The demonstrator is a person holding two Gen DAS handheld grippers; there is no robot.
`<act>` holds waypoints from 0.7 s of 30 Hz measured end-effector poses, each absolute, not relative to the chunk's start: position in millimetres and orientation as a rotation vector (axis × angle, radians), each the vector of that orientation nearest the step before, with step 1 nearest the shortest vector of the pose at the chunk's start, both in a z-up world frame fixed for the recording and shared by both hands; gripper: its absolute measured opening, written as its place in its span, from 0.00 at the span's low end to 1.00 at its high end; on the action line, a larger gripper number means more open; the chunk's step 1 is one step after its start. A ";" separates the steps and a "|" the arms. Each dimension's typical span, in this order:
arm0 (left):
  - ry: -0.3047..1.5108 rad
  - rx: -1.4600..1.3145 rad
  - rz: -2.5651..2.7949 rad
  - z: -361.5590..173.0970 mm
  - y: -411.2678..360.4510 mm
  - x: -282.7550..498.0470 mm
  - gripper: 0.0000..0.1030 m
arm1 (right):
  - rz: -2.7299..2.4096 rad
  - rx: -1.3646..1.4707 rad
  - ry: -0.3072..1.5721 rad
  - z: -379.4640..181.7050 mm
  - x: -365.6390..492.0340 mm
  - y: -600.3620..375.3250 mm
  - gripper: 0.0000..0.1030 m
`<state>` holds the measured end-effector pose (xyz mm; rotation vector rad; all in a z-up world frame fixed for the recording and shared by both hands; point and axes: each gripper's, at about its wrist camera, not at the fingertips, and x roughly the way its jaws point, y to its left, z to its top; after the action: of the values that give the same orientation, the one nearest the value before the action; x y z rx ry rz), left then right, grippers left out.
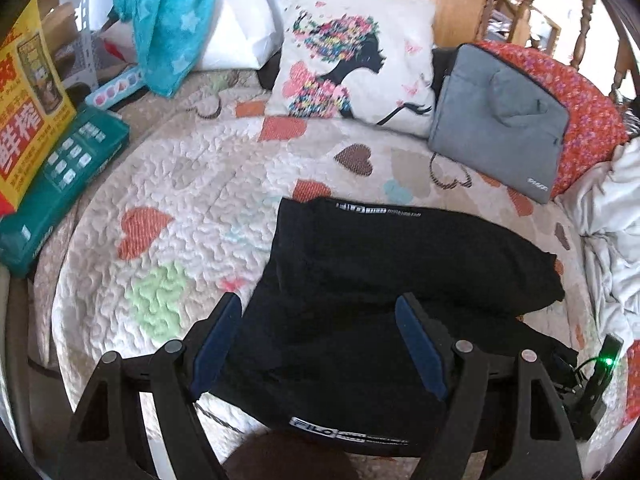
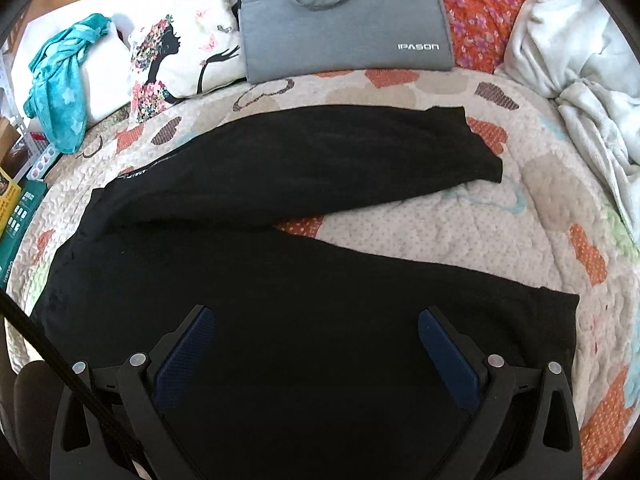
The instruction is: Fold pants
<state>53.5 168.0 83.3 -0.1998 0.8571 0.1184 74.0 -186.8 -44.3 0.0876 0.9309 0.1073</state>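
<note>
Black pants (image 2: 280, 264) lie flat on your heart-print quilt (image 2: 460, 232), legs spread in a V so one can fold over the other. Your left gripper (image 1: 320, 344) and right gripper (image 2: 316, 356) hover above the fabric with jaws spread, pinching nothing. Beyond, the grey laptop bag (image 2: 344, 28) reads "IPASON"; waistband lettering is too blurred.

The grey fabric laptop bag (image 2: 344, 28) reads "IPASON". The yellow-and-red printed carton (image 1: 28, 112) shows "鲜榨" (large white characters). The black pants' waistband (image 1: 320, 434) perhaps reads "FILO".
</note>
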 end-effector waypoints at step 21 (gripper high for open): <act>0.910 -0.230 -0.105 87.1 193.5 127.0 0.77 | -0.018 0.230 0.907 100.3 97.8 -287.2 0.84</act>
<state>127.0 193.5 87.1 -0.2303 0.9102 -0.1051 97.8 -287.2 100.3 0.2299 0.9074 -0.0176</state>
